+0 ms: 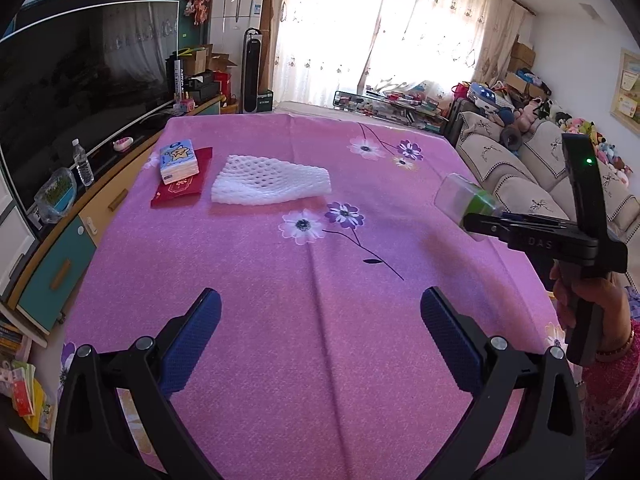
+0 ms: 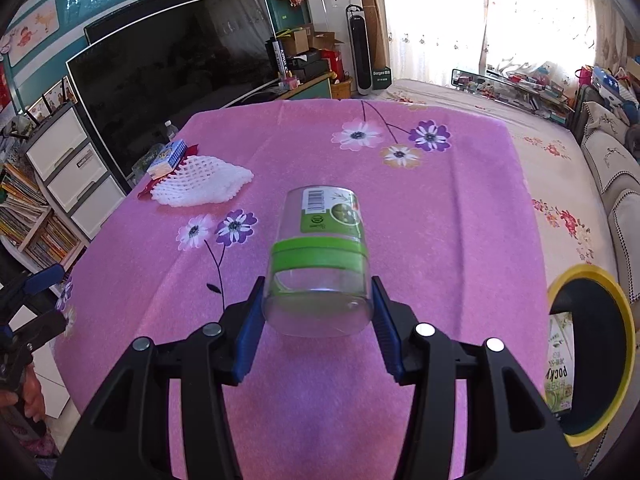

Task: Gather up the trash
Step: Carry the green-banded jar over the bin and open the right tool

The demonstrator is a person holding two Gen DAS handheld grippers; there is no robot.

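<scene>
- A clear plastic jar (image 2: 320,264) is pinched by the right gripper (image 2: 318,320) above the pink tablecloth (image 2: 440,220); the left gripper (image 1: 320,332) is held spread and empty.
- The smooth jar could be dropped short of the yellow-rimmed bin (image 2: 624,320).
- White foam netting (image 1: 270,184) is left farther back.

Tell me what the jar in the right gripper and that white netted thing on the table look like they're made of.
Jar: clear glossy plastic, probably; the pink cloth shows through its walls, with a green band and a printed label. White net: soft foam mesh, matte, with an open diamond lattice, like fruit packing sleeves. The right gripper clamps the jar.
</scene>
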